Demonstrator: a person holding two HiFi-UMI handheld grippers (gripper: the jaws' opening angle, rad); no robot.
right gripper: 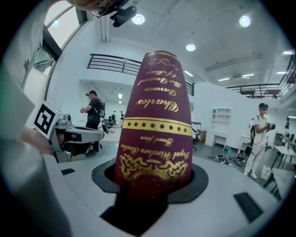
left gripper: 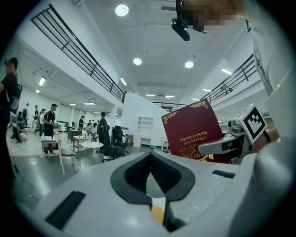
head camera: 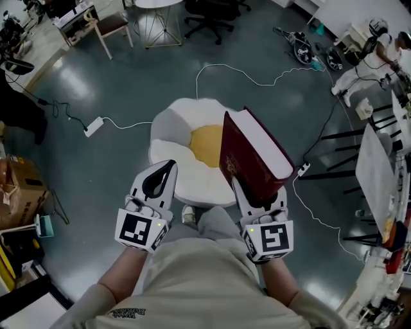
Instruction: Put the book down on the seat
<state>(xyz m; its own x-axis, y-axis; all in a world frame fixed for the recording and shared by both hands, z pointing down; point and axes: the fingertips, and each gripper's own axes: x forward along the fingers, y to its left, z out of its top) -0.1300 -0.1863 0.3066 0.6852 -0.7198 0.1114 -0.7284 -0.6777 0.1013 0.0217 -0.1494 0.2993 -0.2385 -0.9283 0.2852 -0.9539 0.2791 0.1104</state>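
A thick dark red book [head camera: 253, 154] with gold lettering stands upright on its end, and my right gripper [head camera: 258, 193] is shut on its lower part. In the right gripper view the book's spine [right gripper: 157, 120] fills the space between the jaws of my right gripper [right gripper: 155, 178]. The book hangs over the right edge of the seat [head camera: 186, 138], a low white flower-shaped stool with a yellow centre. My left gripper [head camera: 167, 166] is shut with nothing in it, hovering over the seat's near left side. From the left gripper [left gripper: 150, 155] the book [left gripper: 192, 129] shows to the right.
A white cable and power strip [head camera: 94, 126] lie on the grey floor behind the seat. A black office chair [head camera: 209, 16], a round table [head camera: 158, 13] and a wooden chair [head camera: 112, 26] stand further back. Black racks [head camera: 359, 141] line the right; a cardboard box [head camera: 19, 193] sits left. People stand in the distance.
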